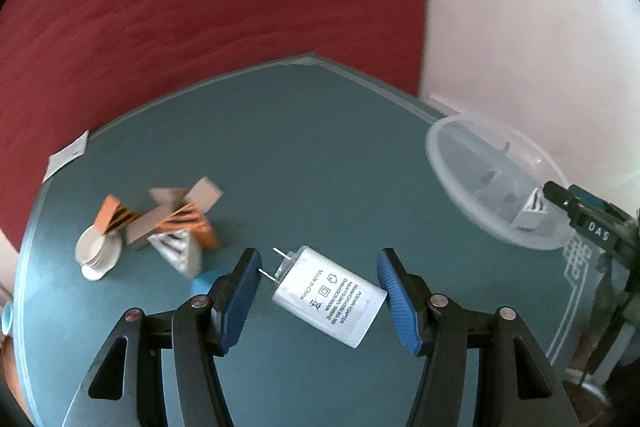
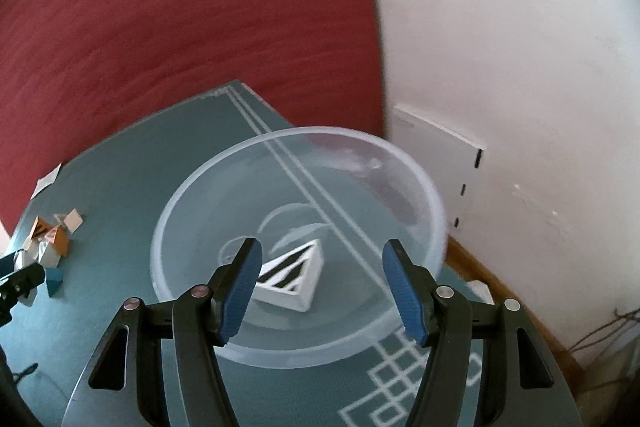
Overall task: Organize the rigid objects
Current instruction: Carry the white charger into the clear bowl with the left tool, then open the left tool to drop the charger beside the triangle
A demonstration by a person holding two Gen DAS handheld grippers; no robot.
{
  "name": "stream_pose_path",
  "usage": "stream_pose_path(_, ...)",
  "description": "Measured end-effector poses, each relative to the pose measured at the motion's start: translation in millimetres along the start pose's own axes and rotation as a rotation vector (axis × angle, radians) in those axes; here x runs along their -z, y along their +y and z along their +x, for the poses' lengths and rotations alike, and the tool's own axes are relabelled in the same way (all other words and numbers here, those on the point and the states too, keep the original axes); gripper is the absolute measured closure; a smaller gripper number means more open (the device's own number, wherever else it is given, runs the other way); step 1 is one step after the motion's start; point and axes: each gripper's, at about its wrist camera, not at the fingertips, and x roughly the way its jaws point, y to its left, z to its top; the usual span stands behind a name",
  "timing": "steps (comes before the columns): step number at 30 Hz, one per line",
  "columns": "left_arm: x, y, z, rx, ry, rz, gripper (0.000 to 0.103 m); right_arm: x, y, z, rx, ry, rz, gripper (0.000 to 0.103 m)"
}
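teal worktop (image 1: 300, 155) with white line border and knot pattern (image 2: 400, 379), backed by a deep red backdrop (image 1: 200, 7) from 9 to 12 o'clock and a pale wall (image 2: 520, 67) toward 2 o'clock.

clamped in the left tongs (image 1: 319, 259): a white power adapter (image 1: 332, 299), tilted, prongs against the 9 o'clock pad, one rear corner against the 3 o'clock pad, printed label facing up. sharp against a blurred worktop.

at 9 o'clock in the left wrist view, a loose pile of orange-and-black striped triangular boxes (image 1: 188, 223), touching a small stack of white dishes (image 1: 98, 251); just beside the pile, toward the tongs, a small blue piece (image 1: 204, 283), half hidden by a finger. farther off at 10 o'clock, a paper card (image 1: 68, 155) on the worktop's edge.

held apart above a clear plastic bowl (image 2: 168, 219): the right tongs (image 2: 321, 245), nothing pressed between the blue pads. in the bowl, lying flat near its middle, one white triangular box (image 2: 292, 283) with black stripes. bowl standing at the worktop's 3 o'clock side, well apart from the pile.

on the wall at 2 o'clock in the right wrist view, a flat white panel (image 2: 436, 163); below it, a wooden skirting strip (image 2: 480, 267).
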Motion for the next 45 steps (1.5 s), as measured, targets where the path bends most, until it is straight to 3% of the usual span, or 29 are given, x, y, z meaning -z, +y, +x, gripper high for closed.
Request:
stream_pose_path(17,-44.7,-77.0,25.7,0.141,-0.040,0.100,0.040,2.2,-16.3,0.8,0.046,-0.012,0.082,0.039)
stream_pose_path(29,-56.4,-108.6,54.0,0.217,-0.017,0.121,0.039,5.8,-19.8,-2.8,0.052,-0.007,0.099,0.039)
stream_pose_path(30,-56.3,-108.4,55.0,0.220,-0.016,0.117,0.038,5.6,-19.2,-2.5,0.053,-0.008,0.098,0.039)
stream_pose_path(32,-55.7,-105.3,55.3,0.233,-0.011,0.108,0.020,5.9,-18.7,-3.2,0.054,-0.009,0.096,0.039)
stream_pose_path(34,-54.5,-105.1,54.7,0.235,-0.017,0.099,0.012,6.5,-18.9,-3.7,0.053,-0.009,0.095,0.039)
stream_pose_path(45,-47.8,-84.7,51.9,0.135,-0.019,0.043,0.001,7.6,-15.9,-4.1,0.056,-0.011,0.087,0.038)
